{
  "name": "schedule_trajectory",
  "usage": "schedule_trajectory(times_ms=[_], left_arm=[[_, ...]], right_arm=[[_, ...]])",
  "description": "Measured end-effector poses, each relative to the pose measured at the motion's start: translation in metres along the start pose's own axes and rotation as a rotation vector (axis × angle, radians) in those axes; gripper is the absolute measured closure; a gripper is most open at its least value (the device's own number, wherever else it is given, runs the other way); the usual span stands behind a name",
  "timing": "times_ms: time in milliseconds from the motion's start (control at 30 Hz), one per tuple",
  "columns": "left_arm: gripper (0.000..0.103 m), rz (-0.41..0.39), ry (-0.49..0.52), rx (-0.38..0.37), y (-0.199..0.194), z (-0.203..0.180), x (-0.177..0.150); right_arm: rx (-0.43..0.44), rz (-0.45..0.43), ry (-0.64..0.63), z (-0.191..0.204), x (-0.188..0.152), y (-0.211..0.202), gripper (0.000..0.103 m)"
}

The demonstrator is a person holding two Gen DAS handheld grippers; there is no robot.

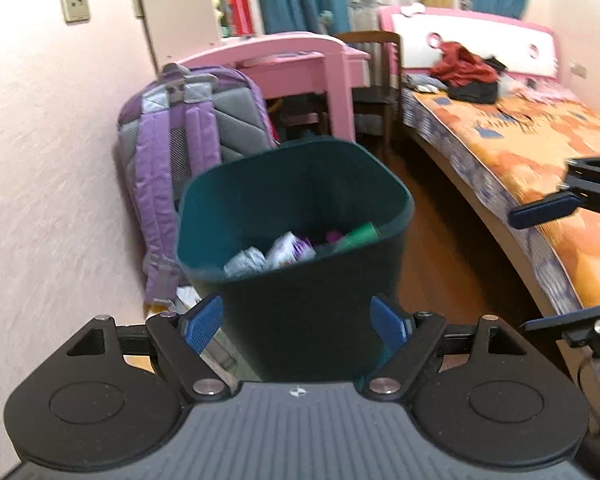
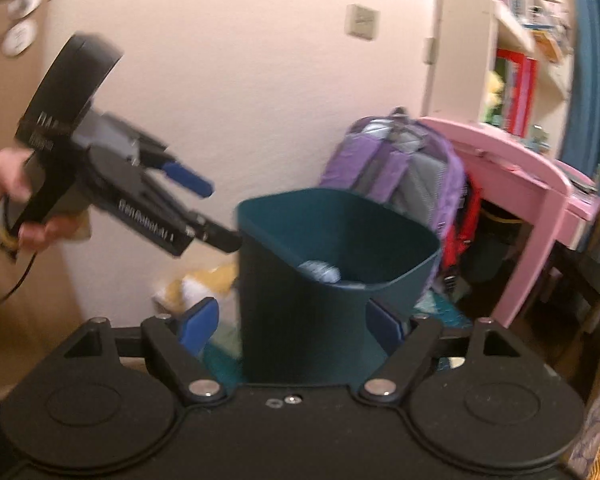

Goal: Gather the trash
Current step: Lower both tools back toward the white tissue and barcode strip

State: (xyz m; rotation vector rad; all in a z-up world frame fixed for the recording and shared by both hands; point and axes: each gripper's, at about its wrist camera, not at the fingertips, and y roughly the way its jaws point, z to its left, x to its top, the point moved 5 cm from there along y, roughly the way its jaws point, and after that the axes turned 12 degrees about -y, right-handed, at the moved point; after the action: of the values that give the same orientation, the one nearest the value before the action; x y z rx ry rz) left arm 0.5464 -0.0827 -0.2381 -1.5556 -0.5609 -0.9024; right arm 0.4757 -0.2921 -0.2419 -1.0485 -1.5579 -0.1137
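Note:
A dark teal trash bin (image 1: 300, 320) stands on the wooden floor, with crumpled wrappers (image 1: 276, 252) and a green item (image 1: 360, 236) inside. My left gripper (image 1: 296, 326) is open just before it, its blue pads (image 1: 202, 328) on either side of the bin's lower body. The right wrist view shows the same bin (image 2: 300, 300) with a pale wrapper (image 2: 320, 272) in it. My right gripper (image 2: 296, 328) is open, and a gap shows between its left pad (image 2: 198, 330) and the bin. The left gripper (image 2: 208, 210) also appears there, held in a hand (image 2: 4, 176), its tips by the bin's rim.
A purple and grey backpack (image 1: 180, 148) leans on the pink wall behind the bin. A pink desk (image 1: 300, 68) and a wooden chair (image 1: 376, 80) stand beyond it. A bed (image 1: 540, 152) with an orange cover runs along the right. Yellow and white litter (image 2: 204, 284) lies by the wall.

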Motion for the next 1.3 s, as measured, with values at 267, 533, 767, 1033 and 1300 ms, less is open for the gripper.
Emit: schedule_trajectory(times_ms=[267,533,767,1033,1300], left_arm=[[0.022,0.120,0.083,-0.054,0.002,-0.007,-0.099],[0.022,0.284,0.164,-0.100,0.037,-0.022,-0.194],[0.022,0.411,0.385,-0.153,0.090,-0.056,-0.293],[0.022,0.575,0.470,-0.260,0.169,-0.066,-0.395],[0.022,0.623,0.638,-0.294,0.212,-0.064,-0.502]], right_arm=[[0.217,0.119,-0.116,0.061,-0.058,0.019,0.022],[0.430,0.264,-0.148,0.113,-0.131,0.066,0.020],[0.549,0.455,-0.179,0.171,-0.208,0.135,0.019],[0.564,0.633,-0.189,0.230,-0.289,0.209,0.021],[0.531,0.708,-0.170,0.262,-0.361,0.251,0.023]])
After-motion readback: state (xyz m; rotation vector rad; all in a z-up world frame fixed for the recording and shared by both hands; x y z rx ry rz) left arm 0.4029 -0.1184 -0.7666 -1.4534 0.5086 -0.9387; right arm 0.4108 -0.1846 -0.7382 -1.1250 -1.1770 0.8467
